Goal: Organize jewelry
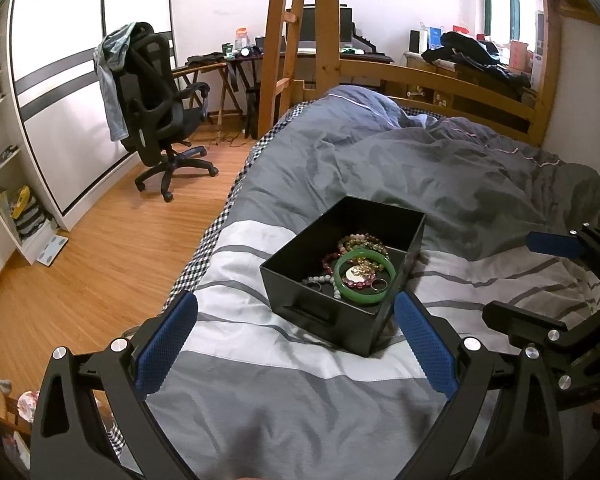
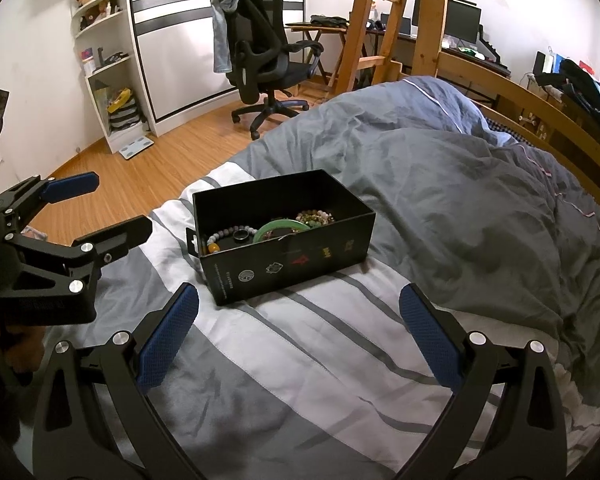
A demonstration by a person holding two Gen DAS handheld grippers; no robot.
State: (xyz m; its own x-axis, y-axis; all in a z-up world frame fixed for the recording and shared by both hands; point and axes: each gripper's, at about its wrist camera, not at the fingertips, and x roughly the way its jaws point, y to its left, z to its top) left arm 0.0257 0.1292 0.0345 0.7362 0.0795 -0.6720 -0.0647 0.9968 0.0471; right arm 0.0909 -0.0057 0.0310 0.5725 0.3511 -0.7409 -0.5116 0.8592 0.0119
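Far left, white shelves (image 2: 100, 40) against the wall with soft toys up top; a scale (image 2: 136, 146) on the wooden floor (image 1: 112, 248) just beside them; next over, a black office chair (image 1: 156, 108) with a pale shirt (image 1: 112, 76) draped on its back; desk with a monitor (image 2: 462, 18) behind the wooden bed ladder (image 1: 278, 52).

Left gripper (image 1: 296, 344) low over the striped bedding, blue pads wide apart, nothing between them; seen side-on from the right wrist view at far left, it holds nothing there either.

Centre: black box (image 1: 324, 320), lid off, sitting on the striped blanket (image 1: 260, 360) near the bed's edge, just ahead of both grippers and touching neither; inside, a green bangle (image 1: 364, 278) lying tilted over beaded bracelets (image 1: 362, 242), a pale bead bracelet (image 2: 224, 234) toward the box's handle end, a dark ring (image 2: 241, 235) beside it, a second ring (image 1: 379, 285) within the bangle's edge.

Right gripper (image 2: 298, 344) also spread open, empty, pads either side of the box's near wall but short of it; grey duvet (image 2: 460, 184) bunched to the right, wooden bed rail (image 2: 540, 108) beyond.
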